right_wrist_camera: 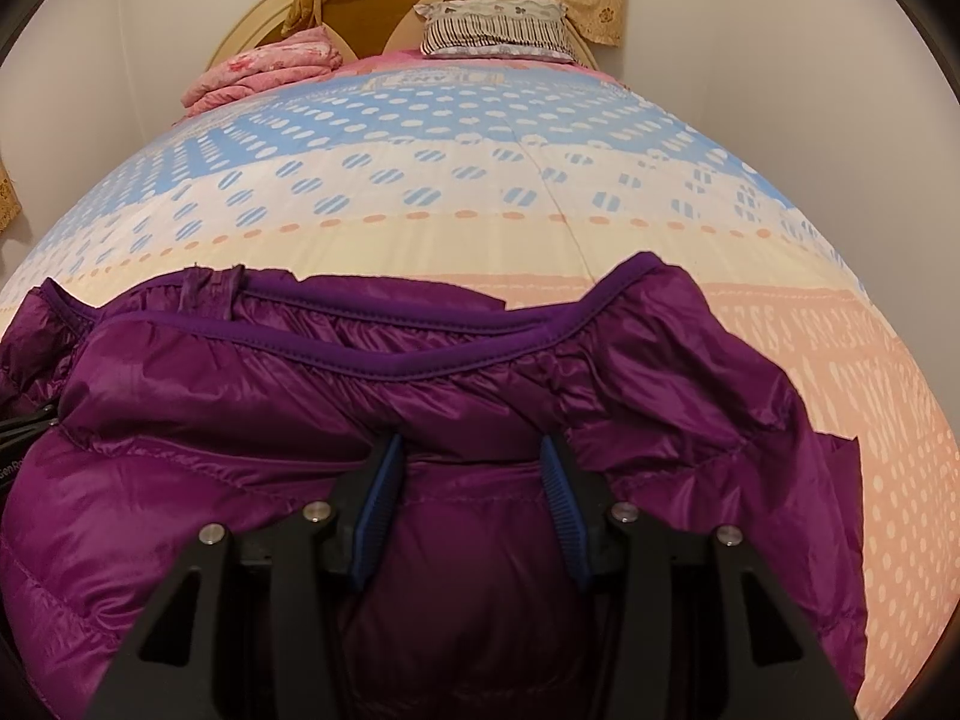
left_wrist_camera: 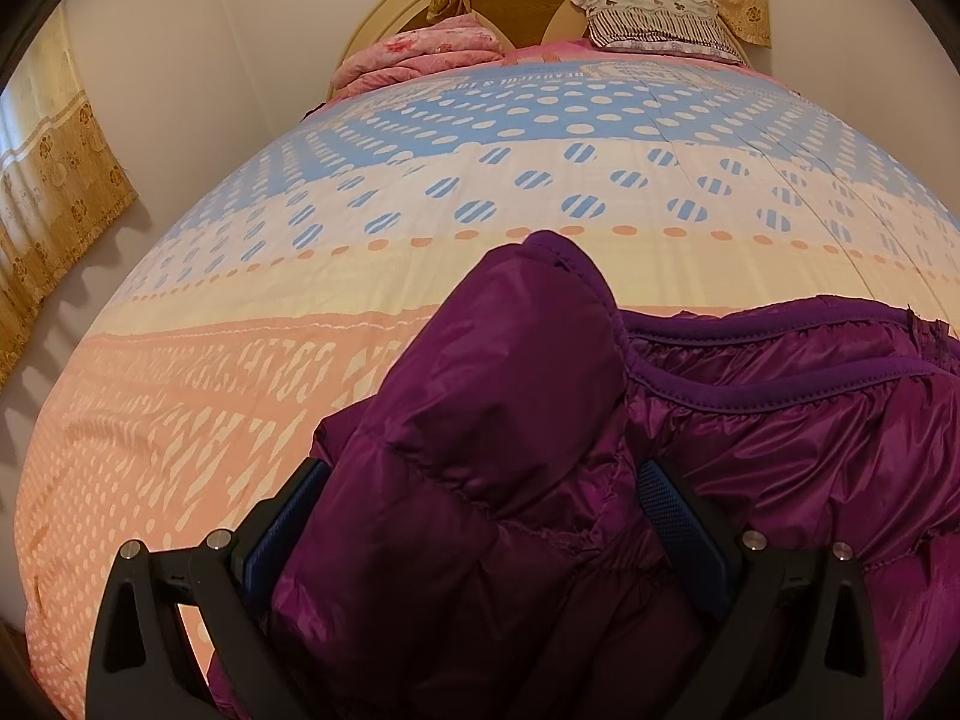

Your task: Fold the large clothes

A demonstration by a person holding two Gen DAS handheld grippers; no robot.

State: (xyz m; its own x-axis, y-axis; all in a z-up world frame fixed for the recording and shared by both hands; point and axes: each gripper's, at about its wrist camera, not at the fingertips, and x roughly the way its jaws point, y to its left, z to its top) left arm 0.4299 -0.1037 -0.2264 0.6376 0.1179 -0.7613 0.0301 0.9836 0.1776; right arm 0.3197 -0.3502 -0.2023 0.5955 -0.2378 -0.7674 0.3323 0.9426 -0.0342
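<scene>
Between my right gripper's (right_wrist_camera: 474,474) blue ribbed pads a thick fold of the shiny purple quilted down jacket (right_wrist_camera: 240,420) is pinched, my left gripper (left_wrist_camera: 480,516) clamps its bunched sleeve over the patterned bedspread (left_wrist_camera: 420,180), so I should lift both evenly.

Bedspread (left_wrist_camera: 540,192), far end near the pillows: a line of printed capitals, seen upside down, roughly "BEAUTIFUL & LO…"; the rest is unreadable.
Black part at the left edge of the right wrist view (right_wrist_camera: 9,468): white letters "…senRo…", cut off.
</scene>
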